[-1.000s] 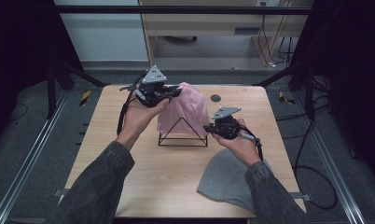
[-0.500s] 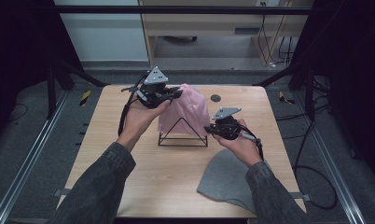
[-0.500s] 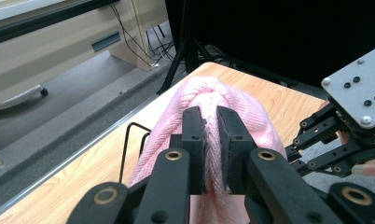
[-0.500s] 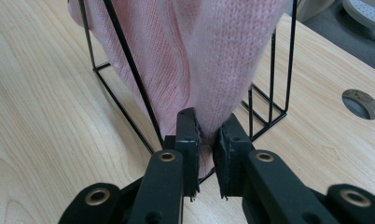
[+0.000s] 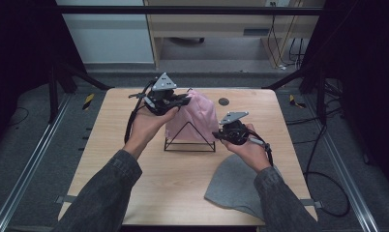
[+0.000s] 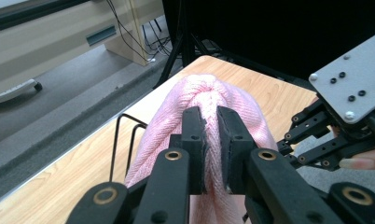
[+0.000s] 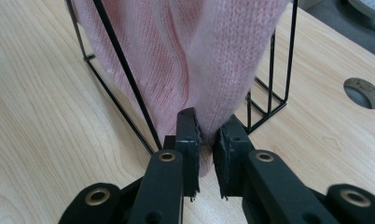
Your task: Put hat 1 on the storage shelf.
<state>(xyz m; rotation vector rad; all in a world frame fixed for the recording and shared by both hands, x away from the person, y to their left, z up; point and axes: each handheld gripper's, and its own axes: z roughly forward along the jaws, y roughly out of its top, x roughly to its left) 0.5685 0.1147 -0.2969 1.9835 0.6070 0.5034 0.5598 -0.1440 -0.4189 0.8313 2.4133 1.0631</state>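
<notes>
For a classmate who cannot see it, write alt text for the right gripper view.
The right tool pinches the lower edge of a pink knitted hat draped over a black wire stand. Both sit on a light wooden table.

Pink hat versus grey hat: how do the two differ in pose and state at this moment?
The pink hat is draped upright over the black wire stand; the grey hat lies flat on the table. The pink hat is pinched by both the left gripper and the right gripper; the grey hat is not gripped, with the right forearm above it. Both are soft fabric hats.
</notes>
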